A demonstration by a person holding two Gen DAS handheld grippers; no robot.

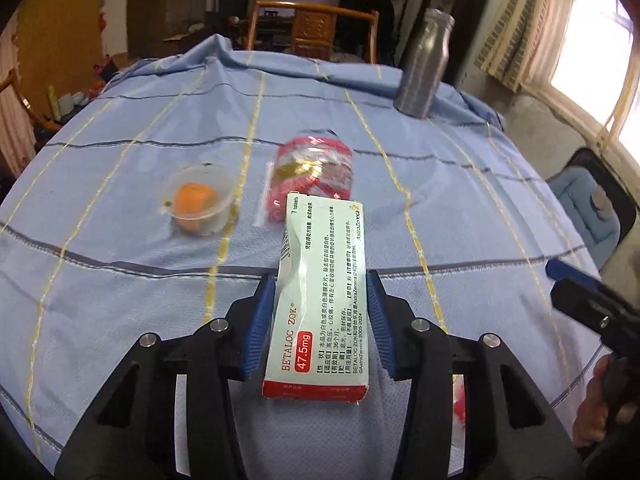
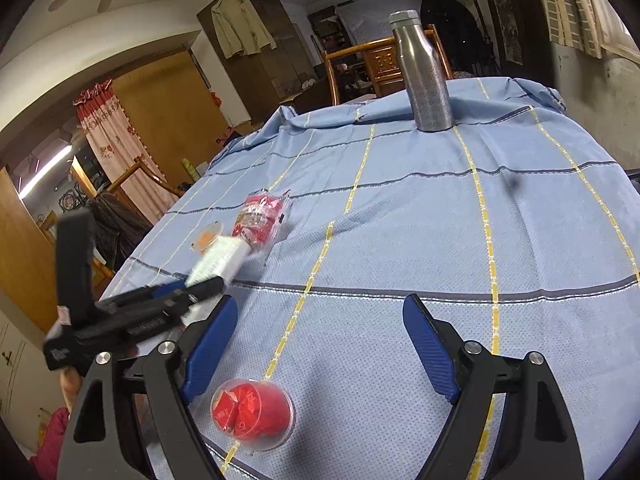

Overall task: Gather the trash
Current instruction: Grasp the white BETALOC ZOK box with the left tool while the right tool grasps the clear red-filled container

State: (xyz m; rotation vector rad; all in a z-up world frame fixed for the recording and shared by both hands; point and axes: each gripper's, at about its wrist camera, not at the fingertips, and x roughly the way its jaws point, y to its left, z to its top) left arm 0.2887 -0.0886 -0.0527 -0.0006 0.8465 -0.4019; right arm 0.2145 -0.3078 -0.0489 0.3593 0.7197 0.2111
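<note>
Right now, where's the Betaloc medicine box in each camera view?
Left wrist view: Betaloc medicine box at lower centre, between the left gripper fingers.
Right wrist view: same box at middle left, blurred, in front of the red snack packet.
Shared landmark: steel bottle standing at the far table edge.

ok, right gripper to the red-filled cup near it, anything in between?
Nothing visible. The right gripper is open over bare tablecloth; the clear cup of red wrappers lies just below its left finger, unobstructed.
</note>
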